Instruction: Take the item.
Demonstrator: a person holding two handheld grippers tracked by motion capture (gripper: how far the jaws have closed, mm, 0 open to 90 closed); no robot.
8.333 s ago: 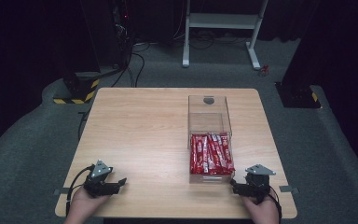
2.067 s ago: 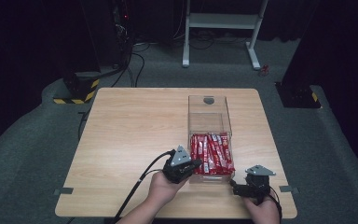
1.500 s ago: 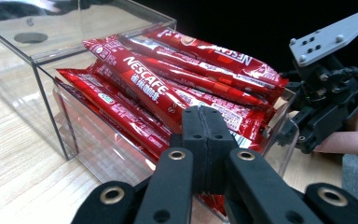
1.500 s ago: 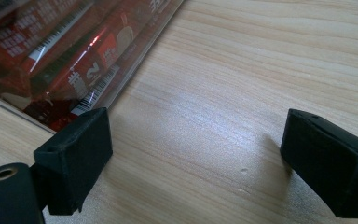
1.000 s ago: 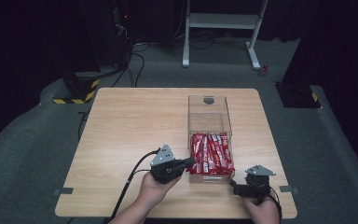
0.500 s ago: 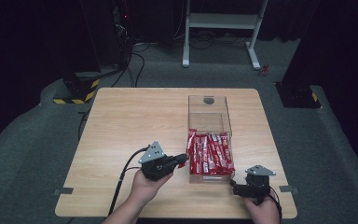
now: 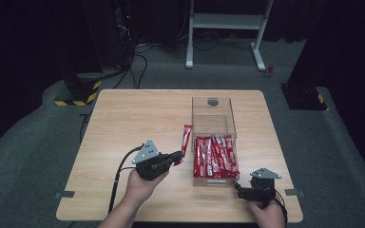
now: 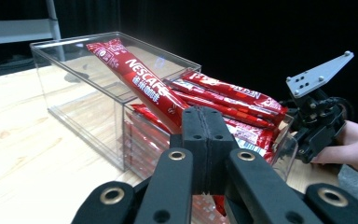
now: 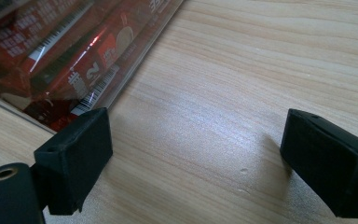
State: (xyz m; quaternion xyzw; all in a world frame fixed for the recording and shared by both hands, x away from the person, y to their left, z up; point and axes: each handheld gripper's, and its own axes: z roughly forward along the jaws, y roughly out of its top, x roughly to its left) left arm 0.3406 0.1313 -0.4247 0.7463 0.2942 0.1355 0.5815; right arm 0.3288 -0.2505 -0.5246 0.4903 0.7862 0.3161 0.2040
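My left gripper (image 7: 176, 158) is shut on the near end of a red Nescafe stick packet (image 7: 186, 141), held clear of the table just left of the clear plastic box (image 7: 214, 111). In the left gripper view the packet (image 8: 140, 87) slants up from the closed jaws in front of the box (image 8: 74, 88). Several more red packets (image 7: 215, 156) lie in the near half of the box. My right gripper (image 7: 239, 190) rests on the table at the box's near right corner. Its jaws stand wide apart over bare wood (image 9: 200, 126), with nothing between them.
The wooden table (image 7: 133, 118) has open room to the left of and behind the box. The far half of the box holds nothing. A cable (image 7: 116, 178) trails from the left gripper over the front edge. Past the table stand a white frame (image 7: 228, 21) and floor cables.
My left gripper went from the front left corner to the box, shut on one packet and drew it up and out to the left. The right gripper has stayed put.
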